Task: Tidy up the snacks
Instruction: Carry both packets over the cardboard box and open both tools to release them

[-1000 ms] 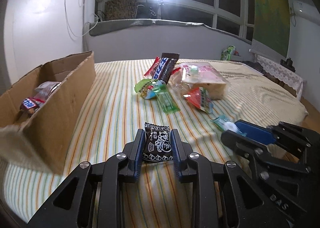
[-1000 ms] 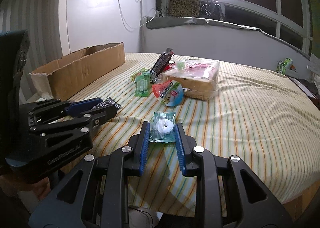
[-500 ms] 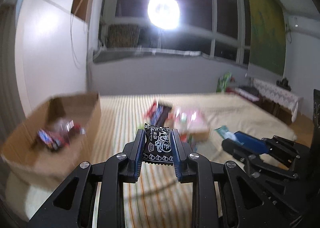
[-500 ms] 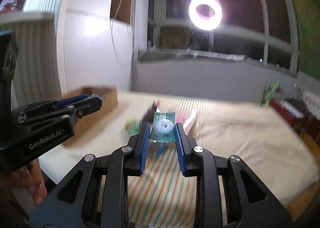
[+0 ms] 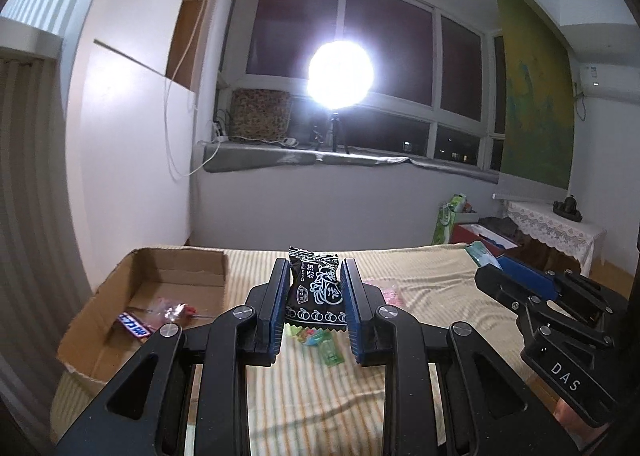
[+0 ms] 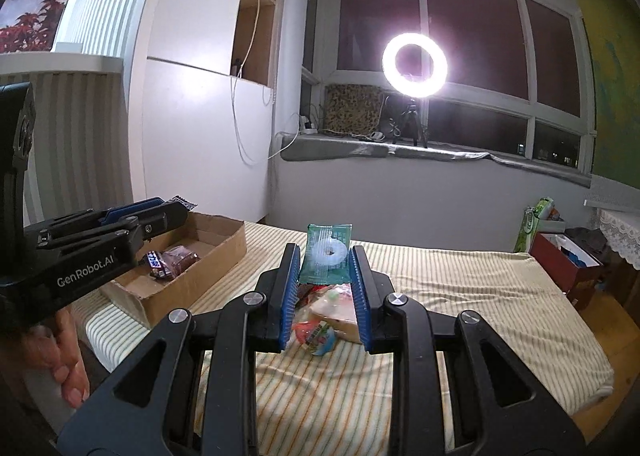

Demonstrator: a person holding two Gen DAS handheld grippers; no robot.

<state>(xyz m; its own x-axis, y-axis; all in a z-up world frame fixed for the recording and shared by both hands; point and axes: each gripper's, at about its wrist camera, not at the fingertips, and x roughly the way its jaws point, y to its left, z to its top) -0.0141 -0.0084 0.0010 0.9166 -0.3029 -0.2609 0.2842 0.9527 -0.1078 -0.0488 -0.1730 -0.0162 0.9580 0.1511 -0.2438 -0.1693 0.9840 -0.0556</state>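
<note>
Snacks in bright wrappers lie heaped on the bed with the yellow striped cover, to the right of the long brown cardboard box that sits at the bed's left edge. Inside that box rest a blue-and-white chocolate bar and a clear crinkled packet with red in it, side by side on the box floor.

Above the bed, just right of the box, the left gripper is clenched on a small black sachet with white lettering and a zigzag edge; its blue pads press both sides and the sachet stands upright between them. Further right of the box, the right gripper grips a green see-through wrapper holding a white ring-shaped sweet, also upright, clamped between ribbed blue pads.

A few loose green sweets lie on the cover below the left gripper. A person's hand shows under the left tool's handle. Well beyond the box, on the window ledge, a bright ring light on a small tripod glares into the room.
</note>
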